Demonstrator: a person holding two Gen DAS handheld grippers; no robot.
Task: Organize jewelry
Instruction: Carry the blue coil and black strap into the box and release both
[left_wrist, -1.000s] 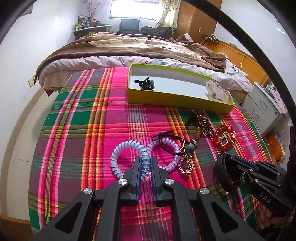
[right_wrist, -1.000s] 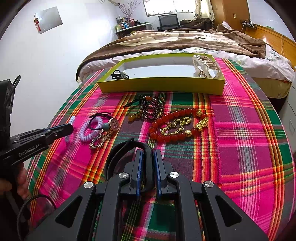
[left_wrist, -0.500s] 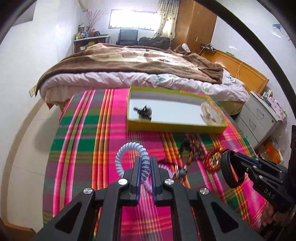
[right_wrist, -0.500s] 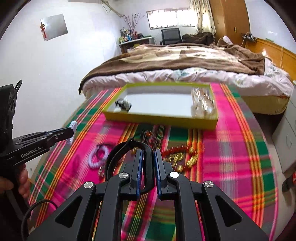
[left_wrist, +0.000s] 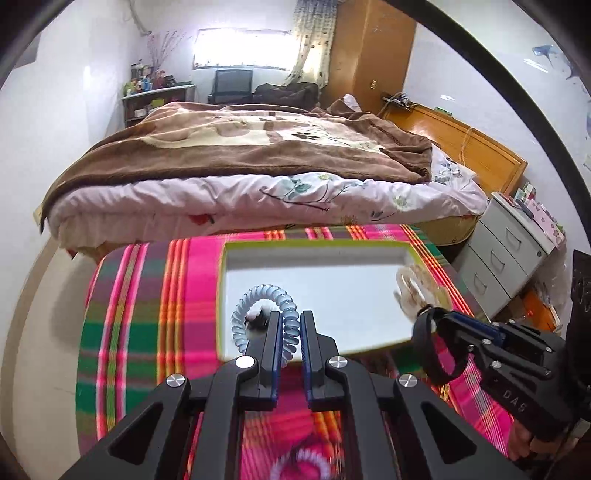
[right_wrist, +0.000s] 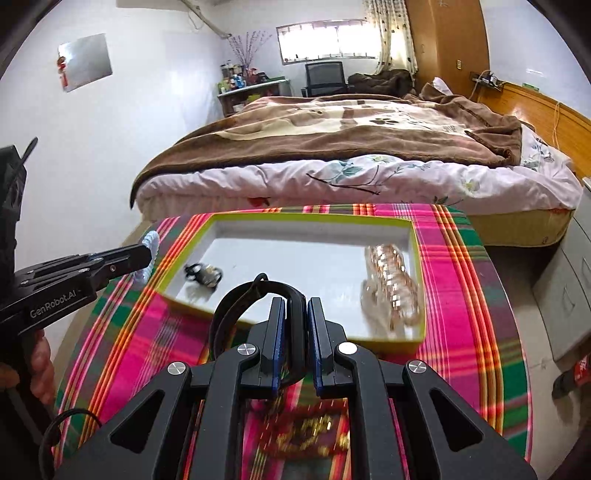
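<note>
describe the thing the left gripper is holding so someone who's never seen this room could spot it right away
Start at the plaid cloth in front of the bed, then find the yellow-rimmed tray on it. Over the tray's near left part, the left gripper pinches a coiled hair tie. It is pale blue and spiralled like a phone cord, unlike the smooth black band in the right gripper.

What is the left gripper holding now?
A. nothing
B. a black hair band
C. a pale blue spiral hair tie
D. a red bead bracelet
C: the left gripper is shut on the pale blue spiral hair tie, raised in front of the yellow-rimmed tray; the black hair band is in the right gripper.
</note>
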